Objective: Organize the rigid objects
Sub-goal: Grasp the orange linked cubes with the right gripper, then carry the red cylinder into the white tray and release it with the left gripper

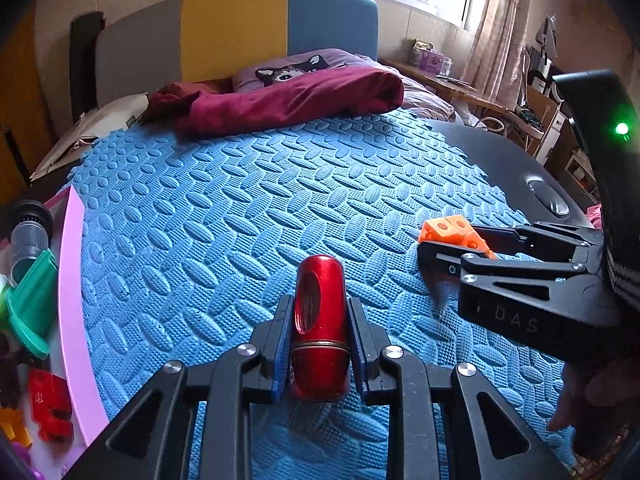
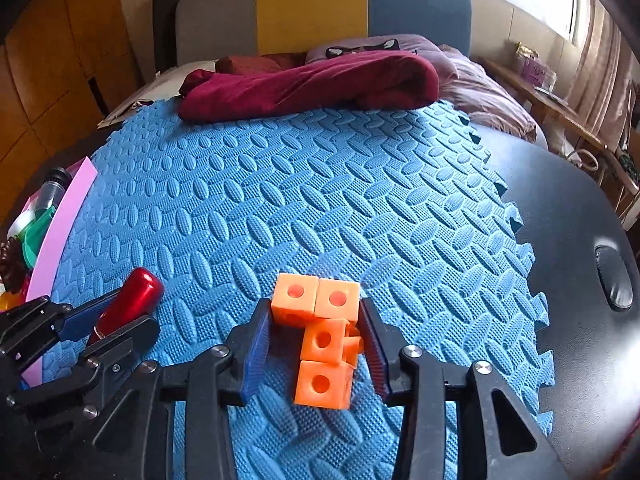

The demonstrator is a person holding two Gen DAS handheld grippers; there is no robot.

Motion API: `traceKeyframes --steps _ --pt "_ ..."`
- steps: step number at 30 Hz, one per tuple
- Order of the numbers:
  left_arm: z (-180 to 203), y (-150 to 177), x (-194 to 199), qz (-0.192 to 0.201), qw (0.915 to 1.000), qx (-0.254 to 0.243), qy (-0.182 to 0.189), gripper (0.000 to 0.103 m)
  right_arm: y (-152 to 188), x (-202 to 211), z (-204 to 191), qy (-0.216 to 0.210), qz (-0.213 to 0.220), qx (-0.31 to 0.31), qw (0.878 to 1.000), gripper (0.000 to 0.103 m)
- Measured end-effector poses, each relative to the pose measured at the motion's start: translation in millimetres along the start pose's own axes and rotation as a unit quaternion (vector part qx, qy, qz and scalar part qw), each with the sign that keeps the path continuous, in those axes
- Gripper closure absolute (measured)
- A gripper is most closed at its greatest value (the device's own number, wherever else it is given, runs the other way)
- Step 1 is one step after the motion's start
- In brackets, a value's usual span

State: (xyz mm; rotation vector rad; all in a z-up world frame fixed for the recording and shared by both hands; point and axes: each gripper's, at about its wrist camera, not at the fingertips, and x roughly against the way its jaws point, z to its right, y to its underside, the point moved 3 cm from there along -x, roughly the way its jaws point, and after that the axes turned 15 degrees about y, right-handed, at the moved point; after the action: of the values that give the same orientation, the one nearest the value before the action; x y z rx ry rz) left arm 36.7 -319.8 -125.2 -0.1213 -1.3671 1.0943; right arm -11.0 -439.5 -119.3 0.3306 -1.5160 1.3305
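A glossy red metal cylinder lies lengthwise between the pads of my left gripper, which is shut on it just above the blue foam mat. The right wrist view shows the same cylinder in the left gripper at the lower left. An orange piece made of joined holed cubes sits between the blue pads of my right gripper, and both pads press its top cubes. From the left wrist view, the right gripper holds that orange piece at the mat's right side.
A pink-rimmed box at the left edge holds a green plastic part, a grey tube and a red translucent piece. A maroon cloth lies along the mat's far edge. Bare black tabletop lies to the right.
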Motion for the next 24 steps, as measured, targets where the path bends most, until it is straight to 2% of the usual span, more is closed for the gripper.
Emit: traceKeyframes --steps 12,24 --pt "0 0 8 0.000 0.9999 0.010 -0.011 0.077 -4 -1 -7 0.031 0.032 -0.027 0.999 0.061" --pt "4 -12 76 0.053 0.9978 0.026 -0.030 0.077 -4 -2 -8 0.036 0.034 -0.024 0.998 0.061"
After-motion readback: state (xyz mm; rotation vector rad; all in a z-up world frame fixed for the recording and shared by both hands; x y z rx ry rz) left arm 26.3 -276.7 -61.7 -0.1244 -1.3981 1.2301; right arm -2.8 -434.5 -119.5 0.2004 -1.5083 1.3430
